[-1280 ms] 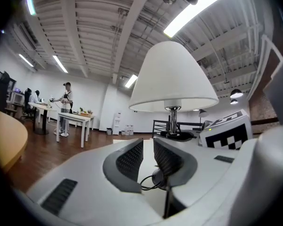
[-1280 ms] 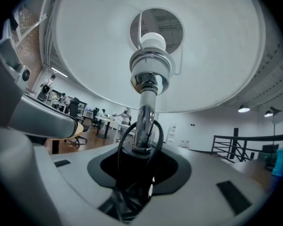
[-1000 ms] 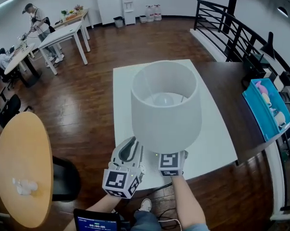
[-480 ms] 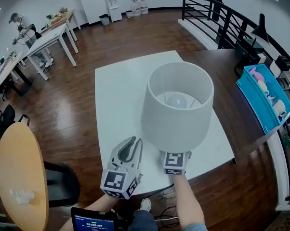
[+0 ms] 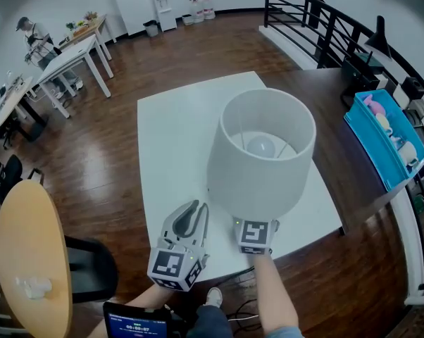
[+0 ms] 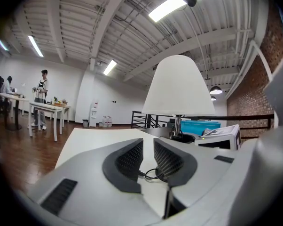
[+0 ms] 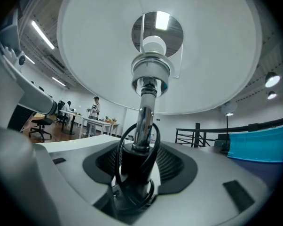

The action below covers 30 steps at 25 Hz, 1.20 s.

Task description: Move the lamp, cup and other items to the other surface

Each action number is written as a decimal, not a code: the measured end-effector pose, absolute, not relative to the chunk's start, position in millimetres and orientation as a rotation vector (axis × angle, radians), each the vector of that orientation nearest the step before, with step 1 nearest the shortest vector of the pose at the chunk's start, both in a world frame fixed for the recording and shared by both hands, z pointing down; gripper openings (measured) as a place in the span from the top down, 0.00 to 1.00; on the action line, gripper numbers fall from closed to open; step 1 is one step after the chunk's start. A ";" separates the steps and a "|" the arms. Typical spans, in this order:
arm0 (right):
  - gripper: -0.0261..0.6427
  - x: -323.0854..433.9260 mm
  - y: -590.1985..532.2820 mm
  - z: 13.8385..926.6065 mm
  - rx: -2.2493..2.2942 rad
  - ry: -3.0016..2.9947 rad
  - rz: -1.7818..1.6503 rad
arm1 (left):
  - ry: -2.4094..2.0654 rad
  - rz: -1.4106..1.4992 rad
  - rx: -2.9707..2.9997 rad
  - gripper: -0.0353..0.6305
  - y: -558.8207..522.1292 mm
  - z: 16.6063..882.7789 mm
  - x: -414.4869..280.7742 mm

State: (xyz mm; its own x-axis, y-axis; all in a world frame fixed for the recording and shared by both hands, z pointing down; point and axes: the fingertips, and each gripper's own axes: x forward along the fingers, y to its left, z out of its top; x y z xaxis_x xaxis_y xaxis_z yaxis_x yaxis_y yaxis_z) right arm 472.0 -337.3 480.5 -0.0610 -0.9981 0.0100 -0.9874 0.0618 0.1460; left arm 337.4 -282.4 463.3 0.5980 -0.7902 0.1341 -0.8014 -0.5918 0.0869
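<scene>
A lamp with a big white drum shade (image 5: 261, 153) stands on the white table (image 5: 170, 125) near its front right corner. Only the marker cube (image 5: 254, 236) of my right gripper shows in the head view, its jaws hidden beneath the shade. In the right gripper view the right gripper (image 7: 140, 166) has the chrome stem (image 7: 144, 117), black collar and looped cable between its jaws, which are opening. My left gripper (image 5: 196, 210) hovers left of the lamp over the table's front edge. Its jaws are nearly together on nothing, and the lamp (image 6: 176, 86) stands ahead to its right.
A dark table (image 5: 339, 132) adjoins the white one on the right, with a blue bin (image 5: 384, 136) of small items at its far edge beside a black railing (image 5: 318, 27). A round wooden table (image 5: 29, 259) and a black chair (image 5: 89, 266) stand at lower left.
The lamp and my right gripper have shifted to the right over the white table since a second ago, with little movement in the last half second. My left gripper holds its pose.
</scene>
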 end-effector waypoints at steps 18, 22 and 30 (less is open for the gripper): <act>0.61 405.2 -254.7 471.4 2.015 -2.203 -0.082 | -1.400 0.093 2.681 0.93 -245.7 428.4 277.0; 0.68 335.9 -239.5 447.6 1.901 -2.342 -0.092 | -1.445 0.046 2.669 0.93 -235.9 416.4 236.7; 0.86 187.0 -219.4 400.6 1.669 -2.586 -0.132 | -1.622 0.040 2.592 0.93 -213.9 405.0 122.4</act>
State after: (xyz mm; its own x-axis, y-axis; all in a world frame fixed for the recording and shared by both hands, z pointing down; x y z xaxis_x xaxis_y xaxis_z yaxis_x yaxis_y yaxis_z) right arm 187.0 -219.4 400.6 -0.4118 -0.9113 0.0044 -0.9060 0.4100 0.1049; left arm 122.4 -213.9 405.0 0.4380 -0.8965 0.0665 -0.8987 -0.4348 0.0573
